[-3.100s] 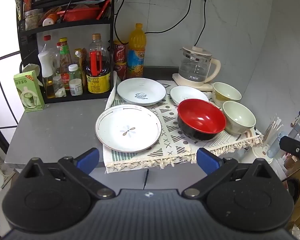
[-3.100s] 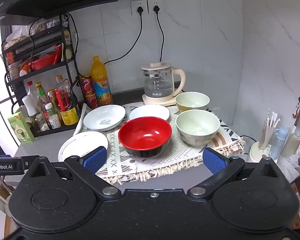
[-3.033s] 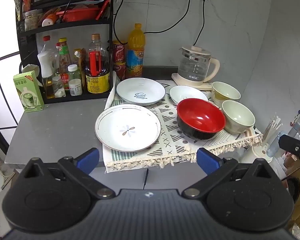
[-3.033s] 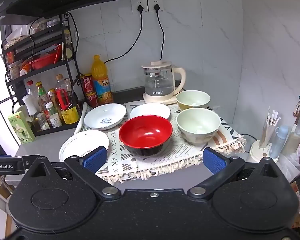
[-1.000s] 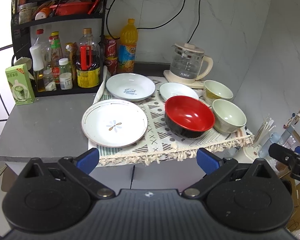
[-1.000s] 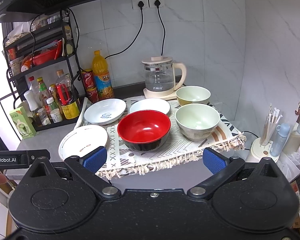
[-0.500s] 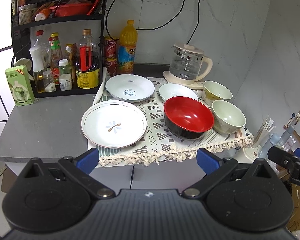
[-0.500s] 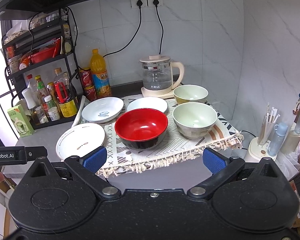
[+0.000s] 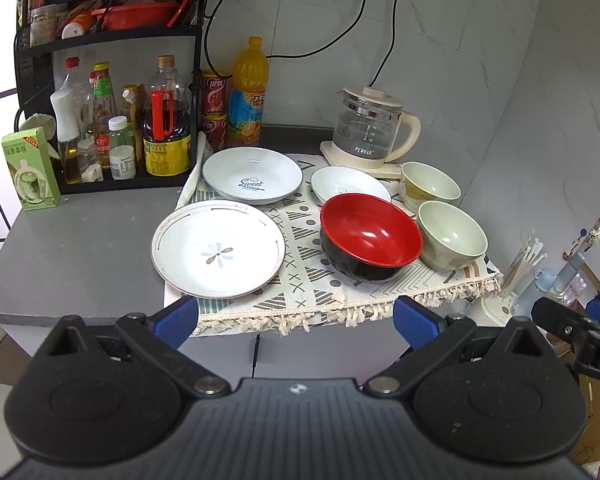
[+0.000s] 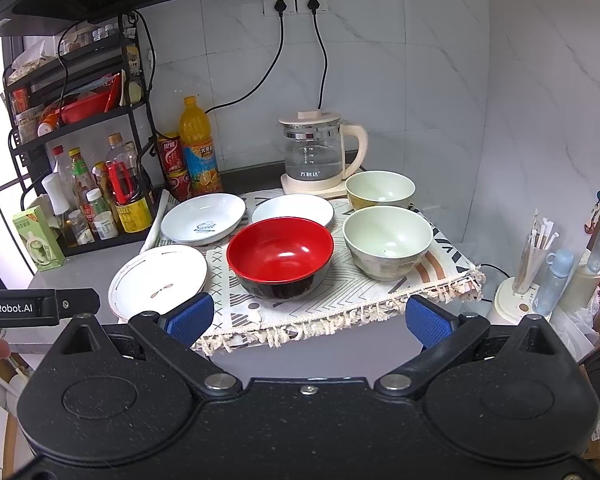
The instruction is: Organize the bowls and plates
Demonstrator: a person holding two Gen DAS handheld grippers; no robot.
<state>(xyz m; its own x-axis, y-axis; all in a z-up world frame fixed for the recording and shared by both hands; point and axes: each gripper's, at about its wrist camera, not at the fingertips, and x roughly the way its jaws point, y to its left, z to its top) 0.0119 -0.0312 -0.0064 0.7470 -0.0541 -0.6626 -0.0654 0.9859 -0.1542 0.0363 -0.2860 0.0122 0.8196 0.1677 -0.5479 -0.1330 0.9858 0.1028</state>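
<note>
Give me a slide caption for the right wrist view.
Open right gripper faces red bowl, plates and bowls on patterned cloth.

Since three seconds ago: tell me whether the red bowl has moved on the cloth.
No. The red bowl sits on the same spot of the patterned cloth, beside the flower plate; only the camera shifted.

Grey countertop (image 9: 80,240) fills mid-frame; a patterned fringed cloth (image 9: 308,280) drapes its front edge at center, black bottle rack (image 9: 100,184) upper left, green carton (image 9: 30,168) far left.
</note>
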